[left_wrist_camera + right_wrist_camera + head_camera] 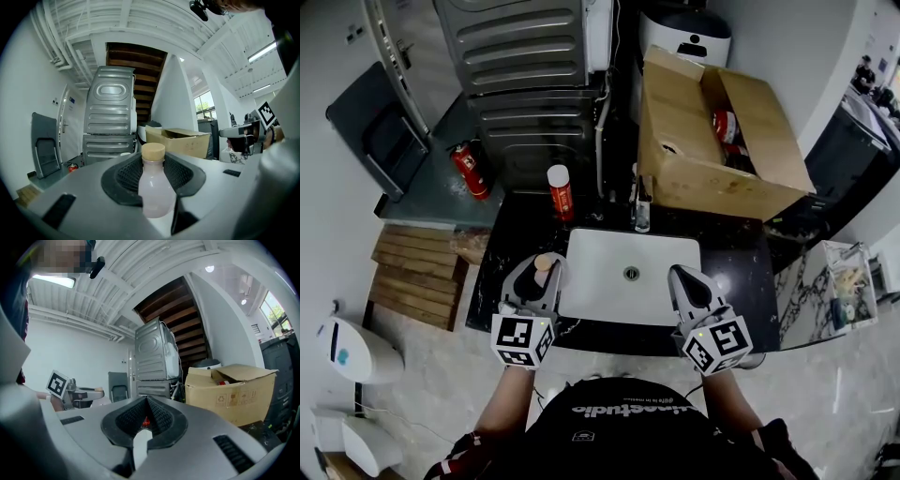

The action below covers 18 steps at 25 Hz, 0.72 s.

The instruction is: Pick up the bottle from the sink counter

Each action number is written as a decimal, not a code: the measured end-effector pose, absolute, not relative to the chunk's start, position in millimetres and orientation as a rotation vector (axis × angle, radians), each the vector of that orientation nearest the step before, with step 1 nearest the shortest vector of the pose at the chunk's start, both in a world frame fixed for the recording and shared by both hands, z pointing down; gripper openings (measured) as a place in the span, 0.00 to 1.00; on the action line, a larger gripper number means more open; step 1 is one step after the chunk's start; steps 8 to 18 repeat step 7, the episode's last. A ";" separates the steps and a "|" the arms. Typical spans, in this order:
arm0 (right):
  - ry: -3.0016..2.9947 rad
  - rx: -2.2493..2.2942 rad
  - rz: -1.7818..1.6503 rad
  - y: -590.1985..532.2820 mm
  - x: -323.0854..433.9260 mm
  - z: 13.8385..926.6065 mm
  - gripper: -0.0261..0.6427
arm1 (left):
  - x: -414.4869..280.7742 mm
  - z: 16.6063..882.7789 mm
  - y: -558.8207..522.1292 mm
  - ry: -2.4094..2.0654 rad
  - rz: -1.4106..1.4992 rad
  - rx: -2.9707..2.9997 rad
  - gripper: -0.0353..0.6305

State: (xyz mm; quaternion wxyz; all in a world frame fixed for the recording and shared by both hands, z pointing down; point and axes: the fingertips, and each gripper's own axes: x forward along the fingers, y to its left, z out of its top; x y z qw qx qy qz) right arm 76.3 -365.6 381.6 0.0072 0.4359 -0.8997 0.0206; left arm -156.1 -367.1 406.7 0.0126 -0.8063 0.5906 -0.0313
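- We are clamping the left gripper (pixel 546 274) on the bottle (pixel 154 187), at the counter's (pixel 741 272) front-left, beside the sink (pixel 609 292).
- The right gripper (pixel 680 277) is hanging empty, jaws together.
- The grip looks made. Next we are needing a straight, upright lift.

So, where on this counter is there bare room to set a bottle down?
Bare: the black counter right of the white sink, before the cardboard box. Smaller: the strip left of the sink, between red can and left gripper. Crowded: the back edge near the faucet.
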 end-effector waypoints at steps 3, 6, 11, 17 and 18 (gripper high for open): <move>-2.816 1.359 0.054 -365.6 75.5 381.1 0.09 | -157.3 407.7 -367.7 1.844 -0.105 -2.509 0.27; -2.812 1.368 0.042 -366.7 74.5 379.6 0.09 | -160.6 407.4 -369.0 1.852 -0.109 -2.506 0.27; -2.810 1.374 0.040 -367.2 74.3 379.2 0.09 | -162.0 407.3 -369.3 1.856 -0.109 -2.505 0.27; -2.810 1.374 0.040 -367.2 74.3 379.2 0.09 | -162.0 407.3 -369.3 1.856 -0.109 -2.505 0.27; -2.810 1.374 0.040 -367.2 74.3 379.2 0.09 | -162.0 407.3 -369.3 1.856 -0.109 -2.505 0.27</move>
